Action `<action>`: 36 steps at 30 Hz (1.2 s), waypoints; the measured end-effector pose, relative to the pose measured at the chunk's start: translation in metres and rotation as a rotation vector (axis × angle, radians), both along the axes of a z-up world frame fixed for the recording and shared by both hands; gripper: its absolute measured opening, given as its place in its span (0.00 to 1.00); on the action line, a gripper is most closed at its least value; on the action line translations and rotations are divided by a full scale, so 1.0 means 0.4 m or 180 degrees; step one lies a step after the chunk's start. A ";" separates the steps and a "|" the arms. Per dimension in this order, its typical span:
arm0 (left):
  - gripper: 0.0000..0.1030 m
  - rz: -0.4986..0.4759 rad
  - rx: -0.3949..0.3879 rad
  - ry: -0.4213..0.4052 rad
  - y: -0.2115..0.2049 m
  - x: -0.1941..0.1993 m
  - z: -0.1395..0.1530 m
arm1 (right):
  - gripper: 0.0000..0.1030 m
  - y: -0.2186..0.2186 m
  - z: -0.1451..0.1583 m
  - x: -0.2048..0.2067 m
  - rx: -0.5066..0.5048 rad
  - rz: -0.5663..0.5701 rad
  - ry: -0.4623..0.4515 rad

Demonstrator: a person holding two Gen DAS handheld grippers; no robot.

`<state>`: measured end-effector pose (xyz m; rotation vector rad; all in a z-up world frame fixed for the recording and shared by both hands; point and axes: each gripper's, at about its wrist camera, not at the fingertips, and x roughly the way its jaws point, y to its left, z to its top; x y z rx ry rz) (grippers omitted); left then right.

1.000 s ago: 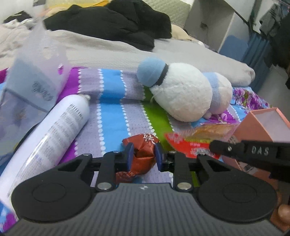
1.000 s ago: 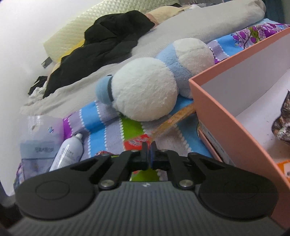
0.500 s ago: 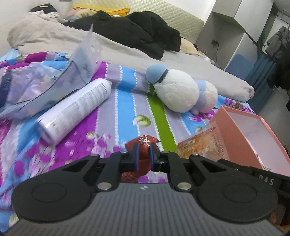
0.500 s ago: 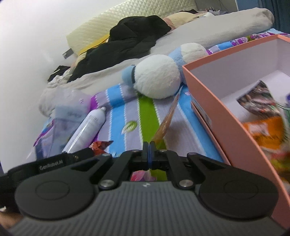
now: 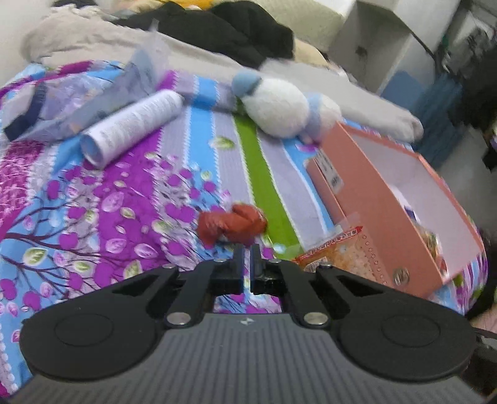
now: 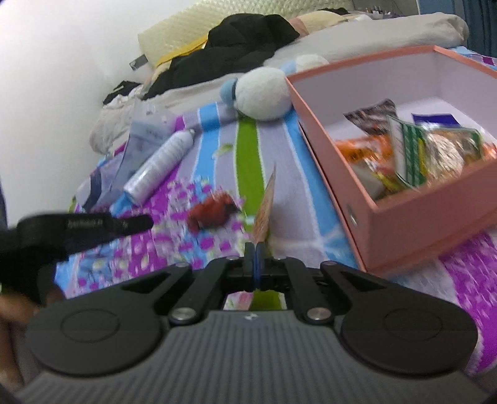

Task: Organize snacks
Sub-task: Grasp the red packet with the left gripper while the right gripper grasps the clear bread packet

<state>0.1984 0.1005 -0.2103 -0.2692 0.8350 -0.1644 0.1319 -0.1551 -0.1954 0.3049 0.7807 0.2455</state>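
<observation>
My left gripper is nearly shut and pinches the red snack packet at its near edge, above the flowered bedspread; the packet also shows in the right wrist view. My right gripper is shut on the edge of an orange flat snack packet, held upright; it also shows in the left wrist view. The pink box at the right holds several snack packets. In the left wrist view the box lies to the right.
A white spray bottle and a clear plastic bag lie at the left. A white and blue plush toy sits behind the box. Grey bedding and black clothes lie at the back.
Both grippers have risen and pulled back from the bed. The left closed on the red packet and lifted it. The right carries the orange packet nearer the box.
</observation>
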 end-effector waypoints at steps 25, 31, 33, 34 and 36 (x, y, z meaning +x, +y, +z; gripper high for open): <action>0.67 -0.0918 0.1446 0.0058 -0.190 0.277 -0.151 | 0.81 0.032 -0.136 0.002 -0.0814 0.0221 -0.0082; 0.56 -0.0951 0.1522 0.0083 -0.192 0.279 -0.173 | 0.81 0.061 -0.165 0.029 -0.0977 0.0350 -0.0102; 0.47 -0.0923 0.1513 0.0106 -0.191 0.272 -0.162 | 0.81 0.065 -0.170 0.039 -0.0979 0.0366 -0.0128; 0.47 -0.0897 0.1396 0.0100 -0.185 0.264 -0.150 | 0.82 0.069 -0.170 0.042 -0.0981 0.0382 -0.0133; 0.47 -0.0864 0.1294 0.0107 -0.179 0.248 -0.137 | 0.83 0.079 -0.172 0.049 -0.1036 0.0505 -0.0146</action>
